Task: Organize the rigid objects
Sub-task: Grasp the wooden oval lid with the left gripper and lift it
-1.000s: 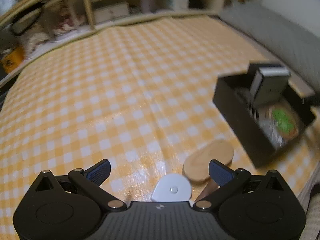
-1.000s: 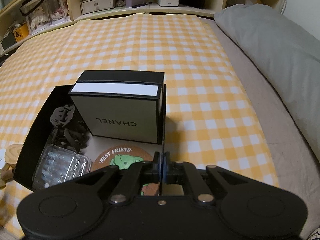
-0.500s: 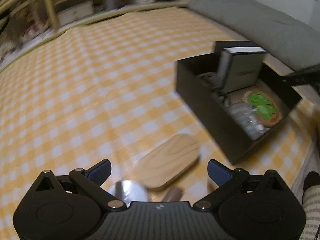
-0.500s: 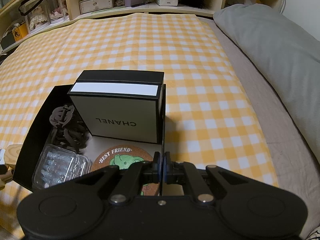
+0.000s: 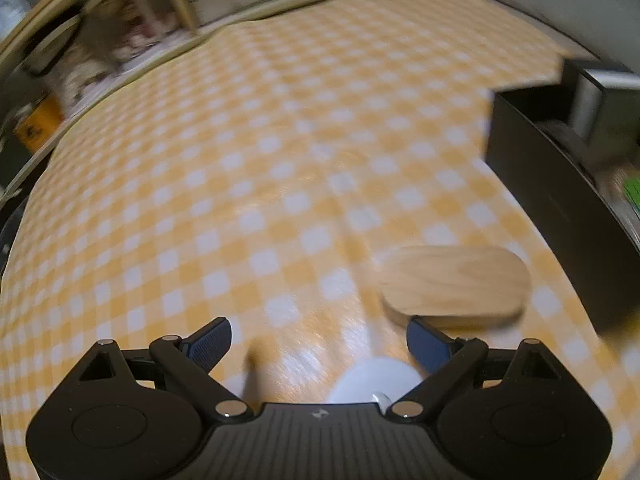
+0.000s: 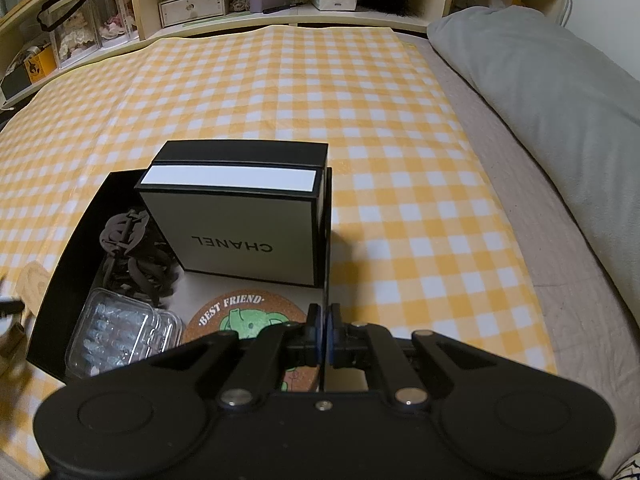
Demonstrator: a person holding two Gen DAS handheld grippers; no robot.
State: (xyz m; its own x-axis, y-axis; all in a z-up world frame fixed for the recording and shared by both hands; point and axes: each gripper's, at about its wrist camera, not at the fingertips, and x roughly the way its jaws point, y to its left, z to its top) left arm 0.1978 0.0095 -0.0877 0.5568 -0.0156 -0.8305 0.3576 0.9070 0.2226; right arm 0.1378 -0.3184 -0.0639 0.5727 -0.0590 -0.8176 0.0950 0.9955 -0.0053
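Note:
An oval wooden piece [image 5: 454, 286] lies flat on the yellow checked cloth [image 5: 280, 140], close to the black box [image 5: 560, 208]. My left gripper [image 5: 318, 340] hangs low over the cloth, its jaws wide and closing, and the pads press on nothing. Its right fingertip [image 5: 424, 340] is at the wood's near edge. A white rounded piece with a metal stud [image 5: 376, 376] shows between the finger roots. My right gripper [image 6: 325, 328] is shut on the right wall of the black box [image 6: 64, 280]. The box holds a Chanel box [image 6: 240, 224], dark hair clips [image 6: 132, 256], a clear case [image 6: 120, 332] and a cork coaster [image 6: 248, 320].
A grey pillow [image 6: 540, 92] runs along the right side of the bed. Wooden shelves [image 6: 240, 0] with small boxes and a tissue pack line the far edge. The wooden piece [image 6: 34, 284] peeks out left of the box.
My left gripper has dropped closer to the cloth and swung round, so the wooden piece now sits at its right fingertip. Its jaws have narrowed slightly. The right gripper has kept still.

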